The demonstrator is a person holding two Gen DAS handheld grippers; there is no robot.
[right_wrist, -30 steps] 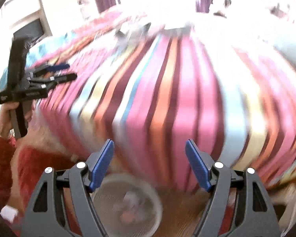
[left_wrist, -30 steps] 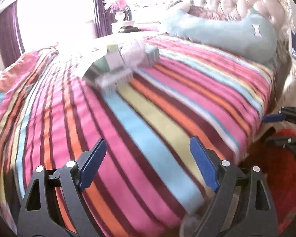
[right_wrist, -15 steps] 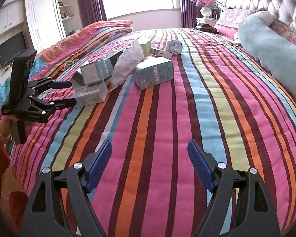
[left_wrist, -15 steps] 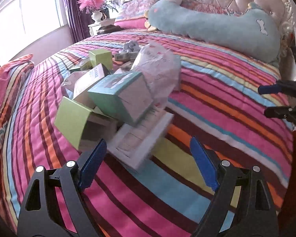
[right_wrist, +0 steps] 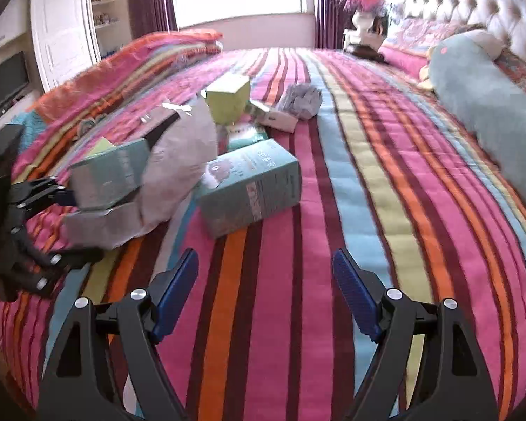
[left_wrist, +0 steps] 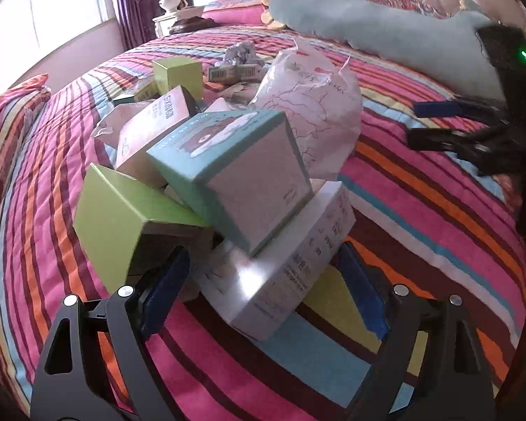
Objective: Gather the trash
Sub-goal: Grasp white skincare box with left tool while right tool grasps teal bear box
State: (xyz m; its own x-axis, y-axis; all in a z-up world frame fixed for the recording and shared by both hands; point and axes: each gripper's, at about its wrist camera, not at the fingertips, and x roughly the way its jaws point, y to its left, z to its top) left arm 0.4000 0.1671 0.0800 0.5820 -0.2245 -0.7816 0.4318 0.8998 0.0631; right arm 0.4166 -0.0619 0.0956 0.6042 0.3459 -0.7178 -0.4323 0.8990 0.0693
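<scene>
— What is happening at lower centre of the left view?

— The left gripper [left_wrist: 263, 287], jaws open, is straddling a white box [left_wrist: 284, 266] on the striped bedspread [left_wrist: 420, 189]; its long axis is running toward upper right.

— The risk?

— A teal box [left_wrist: 235, 175] is resting on top and could slide off. The right gripper [right_wrist: 264, 291] is hovering open, empty.

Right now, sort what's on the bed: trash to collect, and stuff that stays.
Trash: white box, teal box, green box, plastic bag, crumpled paper.

Stays: bedspread, long pillow, vase.
</scene>
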